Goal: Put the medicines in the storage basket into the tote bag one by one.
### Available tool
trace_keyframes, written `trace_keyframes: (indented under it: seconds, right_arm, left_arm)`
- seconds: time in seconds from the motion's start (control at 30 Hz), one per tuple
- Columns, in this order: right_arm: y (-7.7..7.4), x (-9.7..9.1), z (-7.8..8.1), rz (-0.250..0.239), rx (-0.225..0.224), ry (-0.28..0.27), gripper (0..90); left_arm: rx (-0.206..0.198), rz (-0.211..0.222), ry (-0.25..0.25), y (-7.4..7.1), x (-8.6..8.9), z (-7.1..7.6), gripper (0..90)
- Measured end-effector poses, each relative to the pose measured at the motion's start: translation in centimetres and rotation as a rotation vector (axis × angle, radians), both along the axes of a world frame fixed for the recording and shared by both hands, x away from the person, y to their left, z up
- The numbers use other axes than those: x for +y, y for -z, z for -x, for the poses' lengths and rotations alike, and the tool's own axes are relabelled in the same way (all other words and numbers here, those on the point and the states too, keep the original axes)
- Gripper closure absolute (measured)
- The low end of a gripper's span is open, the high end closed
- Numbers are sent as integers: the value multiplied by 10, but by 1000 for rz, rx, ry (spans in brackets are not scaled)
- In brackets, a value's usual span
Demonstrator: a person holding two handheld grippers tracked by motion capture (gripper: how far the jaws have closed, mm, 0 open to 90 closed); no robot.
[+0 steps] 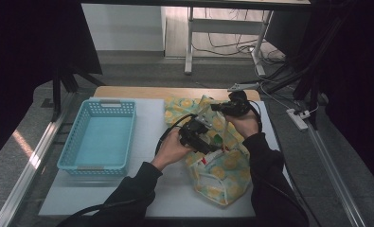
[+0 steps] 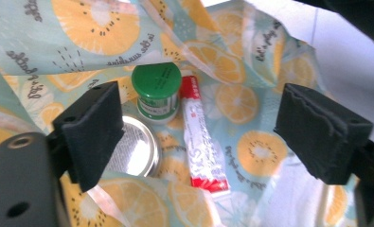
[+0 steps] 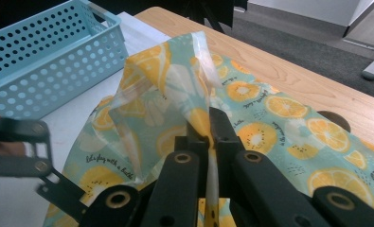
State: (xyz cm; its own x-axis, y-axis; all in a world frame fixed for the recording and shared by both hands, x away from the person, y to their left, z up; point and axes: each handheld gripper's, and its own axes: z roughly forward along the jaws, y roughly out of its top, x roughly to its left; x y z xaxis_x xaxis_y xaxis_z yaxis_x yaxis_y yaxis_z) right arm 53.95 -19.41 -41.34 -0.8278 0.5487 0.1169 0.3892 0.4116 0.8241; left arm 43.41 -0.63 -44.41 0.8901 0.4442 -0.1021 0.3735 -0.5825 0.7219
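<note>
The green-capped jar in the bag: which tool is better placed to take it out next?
Left, probably. The left tool is open and points into the bag, with the green-capped jar just ahead between its jaws. The right tool is shut on the bag's edge, holding it open.

Table (image 1: 175, 92): wooden top, pale, bare along the far edge as I see it from the high view. A white mat (image 1: 151, 142) covers most of it, running from near the far edge to the near edge.

On the mat, left side: a light-blue perforated basket (image 1: 67, 150), upright, long axis running away from me, nothing visible inside.

On the mat, right side: a plastic bag (image 1: 222, 182) printed with orange slices on pale green, lying flat for most of its length. Its far end reaches past the mat onto bare wood. One edge of the bag is lifted off the surface.

Basket and bag lie apart, a strip of mat between them.
</note>
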Motion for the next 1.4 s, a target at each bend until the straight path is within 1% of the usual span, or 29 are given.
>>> trace_keyframes:
  seconds: [0.1, 0.17, 0.27, 0.4, 0.47, 0.5, 0.57, 0.63, 0.8, 0.87, 1.03, 1.2, 1.3, 1.4]
  right_arm:
    - [-1, 2, 3, -3, 5, -6, 900]
    - [-1, 3, 6, -2, 1, -15, 900]
    - [-2, 5, 10, -11, 3, -34, 900]
    - [-5, 9, 16, -15, -2, -49, 900]
    - [-5, 9, 18, -17, -1, -52, 900]
    - [-6, 10, 19, -21, 0, -55, 900]
    - [-5, 10, 21, -22, 3, -58, 900]
    - [-4, 11, 23, -23, 5, -63, 900]
    - [-3, 12, 28, -30, 12, -73, 900]
    - [-3, 12, 30, -30, 15, -75, 900]
    - [-1, 14, 34, -23, 15, -88, 900]
    - [1, 14, 39, -22, 15, -97, 900]
    - [1, 14, 40, -27, 18, -101, 900]
    - [2, 15, 42, -30, 20, -106, 900]
  left_arm:
    - [5, 16, 2, -2, 7, 5, 100]
    - [11, 25, 1, -2, 11, 8, 65]
    - [18, 35, 0, -2, 18, 12, 35]
    - [26, 57, -3, -2, 27, 17, 27]
    - [30, 54, -8, -2, 31, 20, 25]
    - [30, 61, -6, -1, 32, 22, 25]
    - [28, 55, -7, -1, 36, 25, 23]
    - [39, 66, -5, 0, 39, 28, 19]
    - [28, 73, -9, 3, 48, 36, 14]
    - [24, 67, -8, 4, 52, 39, 13]
    - [26, 69, -15, 8, 59, 45, 14]
    - [28, 60, -18, 13, 64, 50, 13]
    - [33, 72, -25, 15, 66, 52, 13]
    - [28, 79, -31, 17, 67, 54, 6]
